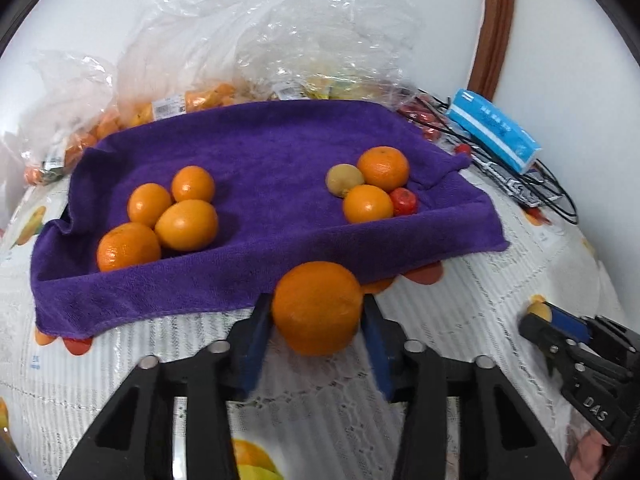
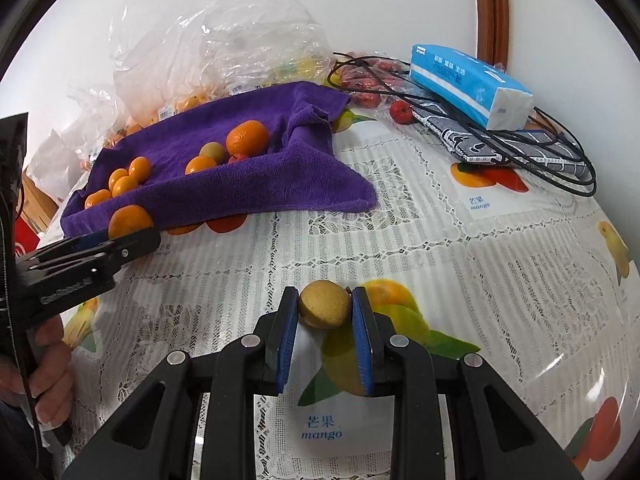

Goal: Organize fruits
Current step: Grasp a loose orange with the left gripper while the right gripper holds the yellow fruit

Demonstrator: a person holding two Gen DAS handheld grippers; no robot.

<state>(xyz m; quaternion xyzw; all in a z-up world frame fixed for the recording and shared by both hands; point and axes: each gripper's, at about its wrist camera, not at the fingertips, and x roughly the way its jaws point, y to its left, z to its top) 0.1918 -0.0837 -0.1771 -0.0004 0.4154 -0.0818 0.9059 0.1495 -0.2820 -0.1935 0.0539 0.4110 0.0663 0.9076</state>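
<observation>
Purple towel [image 1: 256,152] on the worktop [image 1: 480,320] carries eight fruits: four oranges [image 1: 186,224] clustered at 9 o'clock; at 2 o'clock two more oranges [image 1: 383,168], one greenish-brown fruit [image 1: 344,179], one small red fruit [image 1: 403,201]. Left gripper [image 1: 317,312] fingers grasp a ninth orange [image 1: 317,308] at the towel's 6 o'clock edge. Right gripper [image 2: 325,306] fingers clench one tan fruit [image 2: 325,304] above the worktop.

Probably a home: fruit-print tablecloth [image 2: 460,240], tissue pack [image 2: 472,84].

Bright, even indoor light; fisheye warp + dark corners; glare on plastic bags [image 1: 248,28]
</observation>
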